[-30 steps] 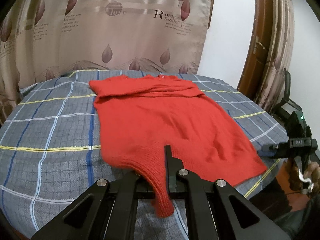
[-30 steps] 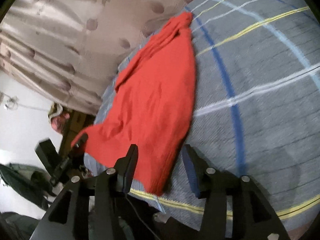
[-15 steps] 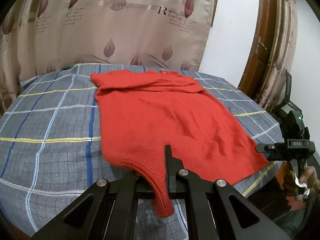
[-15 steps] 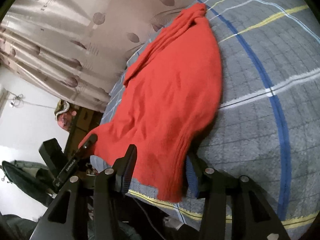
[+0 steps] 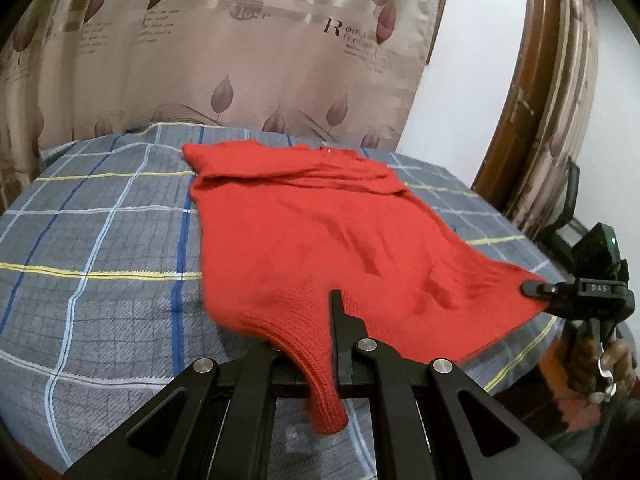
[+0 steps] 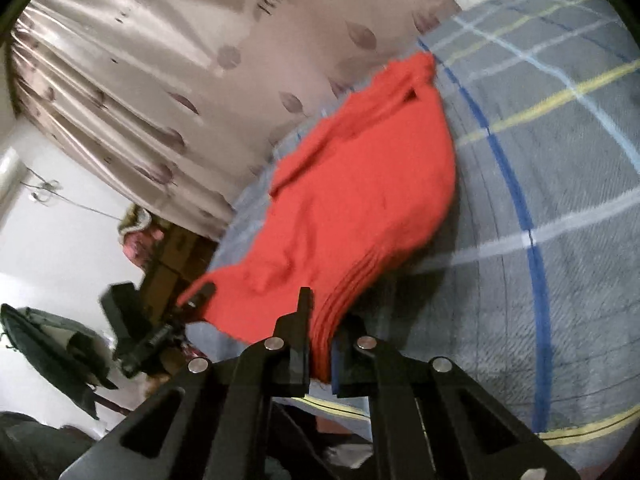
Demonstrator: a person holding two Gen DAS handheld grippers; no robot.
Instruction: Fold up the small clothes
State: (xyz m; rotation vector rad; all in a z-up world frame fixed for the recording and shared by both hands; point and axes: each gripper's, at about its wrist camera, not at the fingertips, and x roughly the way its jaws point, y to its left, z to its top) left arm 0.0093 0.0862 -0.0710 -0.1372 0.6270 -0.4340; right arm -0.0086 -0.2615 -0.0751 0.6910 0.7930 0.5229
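A red knit sweater (image 5: 320, 236) lies spread on a grey plaid bedsheet (image 5: 100, 264), its top part folded over at the far end. My left gripper (image 5: 316, 332) is shut on the sweater's near hem corner, and a bit of hem hangs below the jaws. My right gripper (image 6: 320, 344) is shut on the other hem corner of the sweater (image 6: 360, 200) and lifts it off the sheet (image 6: 560, 200). The right gripper also shows in the left wrist view (image 5: 536, 290), clamped on the right corner. The left gripper shows in the right wrist view (image 6: 200, 296).
A beige leaf-print curtain (image 5: 240, 60) hangs behind the bed. A brown door frame (image 5: 520, 100) and white wall stand at the right. The bed's near edge runs just below both grippers. A dark chair or bag (image 6: 52, 340) sits off the bed's side.
My right gripper closed on the sweater's hem corner and raised it. My left gripper kept its grip and lifted slightly. The hem now hangs stretched between both grippers.
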